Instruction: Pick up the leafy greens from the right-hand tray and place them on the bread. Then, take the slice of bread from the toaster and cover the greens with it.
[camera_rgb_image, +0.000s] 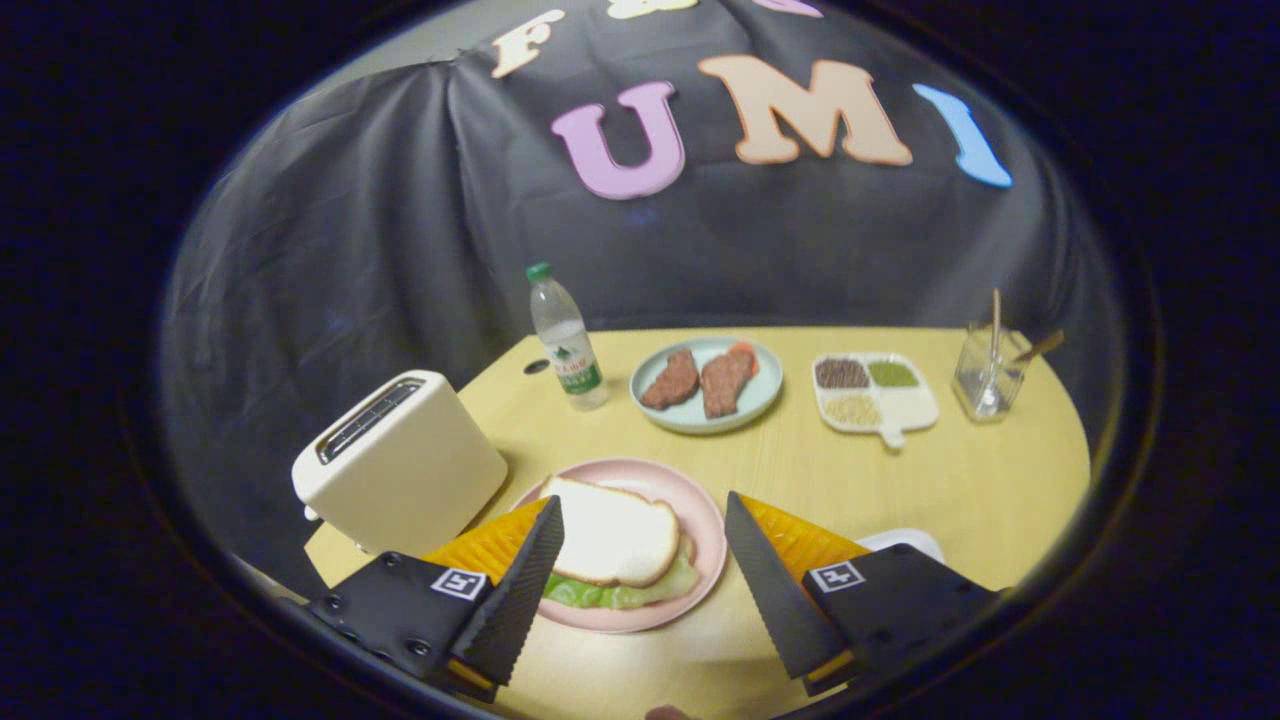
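Your gripper (640, 520) hangs spread wide with nothing held, its fingers flanking the pink plate (700, 520). There the bread slice (610, 540) covers the leafy greens (620, 595); the toaster (400, 465) stands just left, by the table's edge.

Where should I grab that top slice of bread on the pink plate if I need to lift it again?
Take the top bread slice by its flat faces at the near rounded edge, coming in low from the gripper side. It lies flat on the greens on the pink plate, overhanging them slightly, so one jaw can probably slip under. The jaws stand open with nothing between them.
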